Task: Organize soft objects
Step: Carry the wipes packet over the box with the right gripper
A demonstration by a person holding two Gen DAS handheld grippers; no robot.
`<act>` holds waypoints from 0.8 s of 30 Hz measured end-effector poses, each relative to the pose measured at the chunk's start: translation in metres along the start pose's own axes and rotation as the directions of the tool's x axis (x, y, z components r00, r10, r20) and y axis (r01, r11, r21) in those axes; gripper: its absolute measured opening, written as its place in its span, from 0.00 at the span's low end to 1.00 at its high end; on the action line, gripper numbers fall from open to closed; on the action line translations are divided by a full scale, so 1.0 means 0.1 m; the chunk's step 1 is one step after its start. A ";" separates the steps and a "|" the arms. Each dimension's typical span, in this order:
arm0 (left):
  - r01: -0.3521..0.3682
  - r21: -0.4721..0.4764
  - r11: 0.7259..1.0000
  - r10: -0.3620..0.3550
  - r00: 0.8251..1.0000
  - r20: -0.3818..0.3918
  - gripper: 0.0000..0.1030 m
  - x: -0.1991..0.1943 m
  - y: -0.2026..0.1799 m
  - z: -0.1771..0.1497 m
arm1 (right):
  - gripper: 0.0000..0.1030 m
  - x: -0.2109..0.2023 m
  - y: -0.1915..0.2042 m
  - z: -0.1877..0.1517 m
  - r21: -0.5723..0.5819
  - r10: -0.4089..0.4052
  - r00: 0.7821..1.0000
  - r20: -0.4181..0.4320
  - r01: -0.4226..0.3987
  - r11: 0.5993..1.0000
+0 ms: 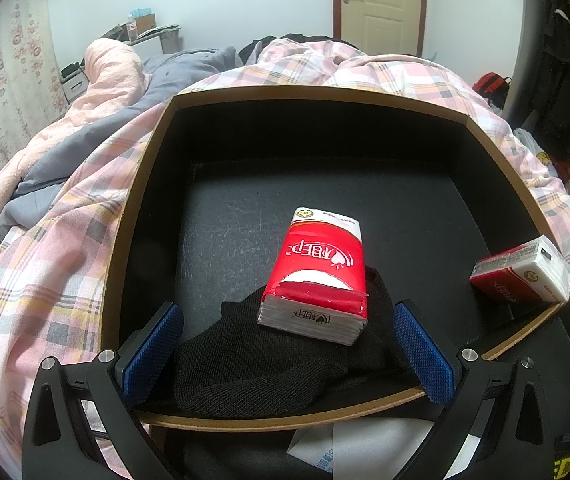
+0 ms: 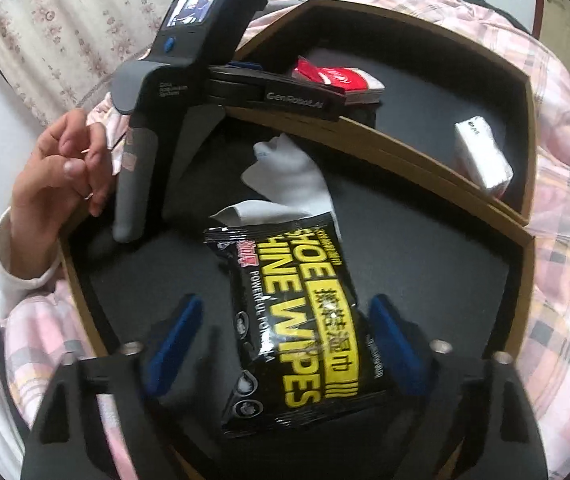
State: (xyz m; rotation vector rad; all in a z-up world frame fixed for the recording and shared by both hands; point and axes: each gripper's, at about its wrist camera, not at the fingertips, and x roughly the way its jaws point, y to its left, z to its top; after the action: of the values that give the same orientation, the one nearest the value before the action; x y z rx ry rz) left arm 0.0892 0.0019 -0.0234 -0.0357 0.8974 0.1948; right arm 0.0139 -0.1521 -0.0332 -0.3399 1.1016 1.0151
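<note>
The right tool (image 2: 281,340) points steeply down with its blue pads set apart on either side of a black plastic packet of shoe wipes with yellow lettering (image 2: 291,316). A gap shows between each pad and the packet, so nothing is gripped; this view is blurred near the pads. The packet lies on the floor of the nearer black tray with a tan cardboard rim (image 2: 523,264), and its far end overlaps a white sock (image 2: 285,176).

The left tool (image 1: 287,352) stands wide, its blue textured fingers (image 1: 153,354) to either side of a black knitted sock (image 1: 269,354) without pressing on it. Just beyond the fingertips a red and white pack of paper tissues (image 1: 319,276) rests partly on that sock, inside the farther black tray (image 1: 141,184). To the right, against the tray's wall, leans a smaller red and white tissue pack (image 1: 523,274).

Only the right wrist view shows both trays side by side, the wipes, and a person's hand (image 2: 57,176) with loosely curled fingers beside the left tool's grey handle. Only the left wrist view shows the black sock, the pink plaid quilt (image 1: 57,264) under the trays, and a cream door (image 1: 381,0) far behind.
</note>
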 end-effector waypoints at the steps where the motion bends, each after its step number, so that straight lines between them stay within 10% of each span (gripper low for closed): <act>1: 0.000 0.000 1.000 0.000 1.000 0.000 1.00 0.00 0.00 0.00 | 0.56 0.01 0.00 0.00 0.002 -0.006 1.000 -0.002 0.006 1.000; 17: 0.001 -0.001 1.000 -0.001 1.000 -0.002 1.00 -0.01 0.00 0.00 | 0.43 -0.46 -0.21 0.02 0.058 -0.020 0.983 0.184 0.009 0.998; 24: 0.000 -0.002 1.000 0.000 1.000 -0.002 1.00 -0.01 0.00 0.01 | 0.44 -0.91 -0.70 -0.15 0.166 -0.021 0.926 0.376 -0.046 0.985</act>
State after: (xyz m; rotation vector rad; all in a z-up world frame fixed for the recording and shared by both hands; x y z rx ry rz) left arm 0.0892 0.0017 -0.0223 -0.0375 0.8990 0.1951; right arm 0.0551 -0.2455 0.0216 0.0061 0.8334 0.9406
